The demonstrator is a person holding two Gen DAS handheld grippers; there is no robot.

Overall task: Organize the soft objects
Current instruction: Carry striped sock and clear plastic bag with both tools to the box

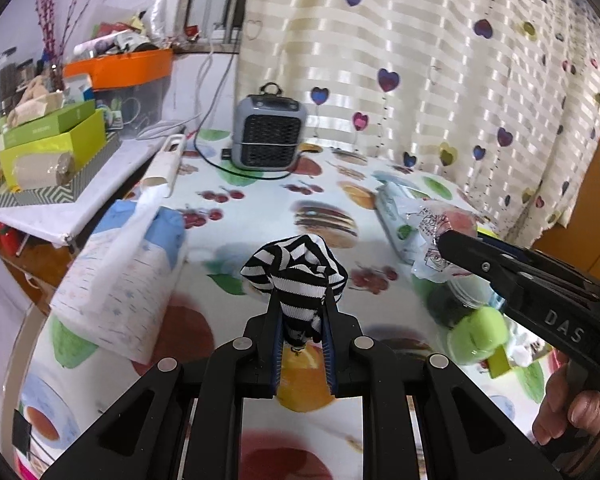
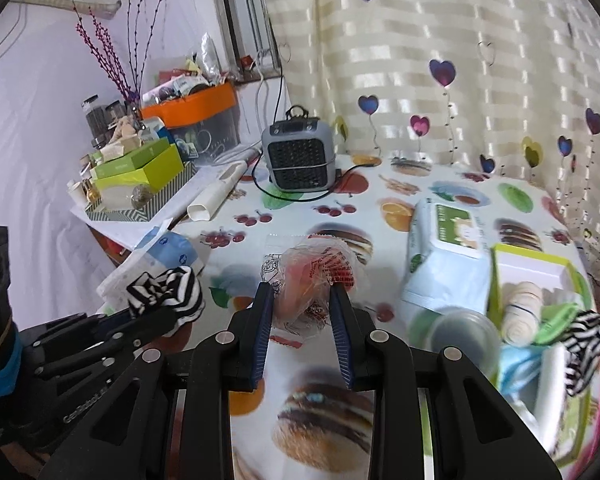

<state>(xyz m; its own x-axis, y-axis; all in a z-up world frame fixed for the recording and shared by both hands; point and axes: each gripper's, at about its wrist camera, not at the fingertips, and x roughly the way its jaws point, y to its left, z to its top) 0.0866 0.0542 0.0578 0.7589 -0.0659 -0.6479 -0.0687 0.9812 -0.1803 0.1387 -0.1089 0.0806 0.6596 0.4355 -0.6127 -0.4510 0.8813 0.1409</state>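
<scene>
Small room, striped curtain [image 2: 440,60] with heart prints behind a worktop [image 1: 260,208] under a glossy fruit-and-burger print cloth. Grey heater [image 1: 269,133] at the far edge, straight ahead of both tools.

Left hand-held gripper [image 1: 300,320]: clenched on a black-and-white striped sock [image 1: 296,270], ribbed knit, bunched into a soft knob above the fingertips, clear of the worktop. Right hand-held gripper [image 2: 303,308]: grasping a crinkly clear plastic bag [image 2: 314,280] with red print and something pink and rounded inside; I can't tell what. It too hangs clear of the cloth.

Risks as I judge them:
- Bag film is slick and the jaws sit wide on it; the pads may hold mostly wrapper, so it could slide out on a quick swing.
- Sock is pinched by 1 fold only; the loose bulk could snag or droop free.
- The 2 tools are near each other; crossing paths could knock either load.
- Just right of the right tool, a green-rimmed box [image 2: 580,280] is already crowded, a second striped sock [image 2: 584,340] draped over its near edge. Dropping more in could push that one off.
- Soft tissue pack [image 1: 120,280] left of the left tool, wipes pack [image 2: 448,264] ahead-right of the right: both would deform if bumped.
</scene>
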